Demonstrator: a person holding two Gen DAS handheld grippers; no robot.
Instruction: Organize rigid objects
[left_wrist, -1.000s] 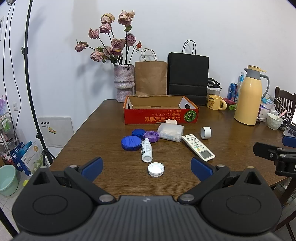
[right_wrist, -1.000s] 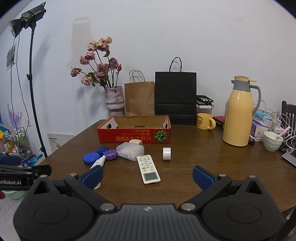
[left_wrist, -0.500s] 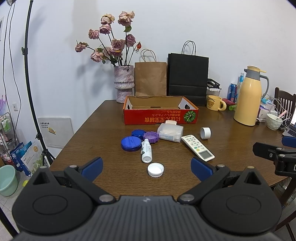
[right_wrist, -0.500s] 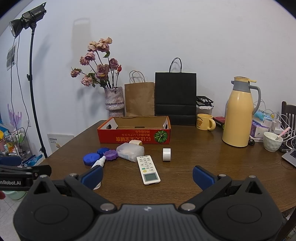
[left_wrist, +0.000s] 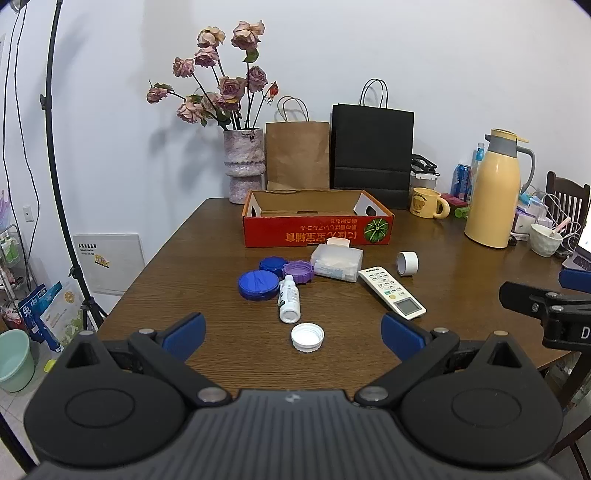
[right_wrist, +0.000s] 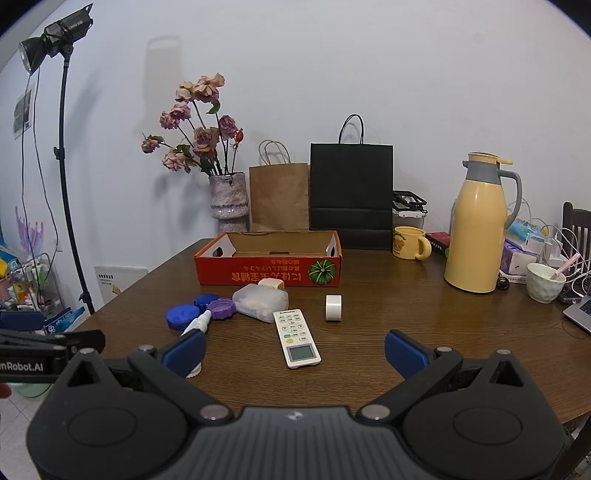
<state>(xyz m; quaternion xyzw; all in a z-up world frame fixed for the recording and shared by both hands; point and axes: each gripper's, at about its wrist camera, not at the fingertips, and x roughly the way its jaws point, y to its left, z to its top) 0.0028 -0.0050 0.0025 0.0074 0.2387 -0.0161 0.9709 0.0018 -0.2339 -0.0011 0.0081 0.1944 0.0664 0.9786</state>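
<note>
Rigid objects lie loose at the centre of both views on the brown wood-grain table (left_wrist: 207, 258), none yet inside the red cardboard box (left_wrist: 317, 230) behind them, whose visible interior looks empty; I judge the sorting hardly begun. Just below the box sit a translucent rectangular plastic container (left_wrist: 337, 262), a ridged purple lid (left_wrist: 299, 272), a small dark blue lid (left_wrist: 273, 264) and a larger flat blue lid (left_wrist: 258, 284), clustered close together. A slim white bottle (left_wrist: 288, 299) lies on its side touching the purple lid, with a ribbed white cap (left_wrist: 307, 336) apart from it, lower in the frame. Right of centre, a long white remote (right_wrist: 296, 338) with a small screen lies flat, and a smooth white tape roll (right_wrist: 333, 307) stands on edge. The left tool (left_wrist: 291, 334) and right tool (right_wrist: 295, 350) both gape wide, blue pads well apart, holding nothing.
</note>
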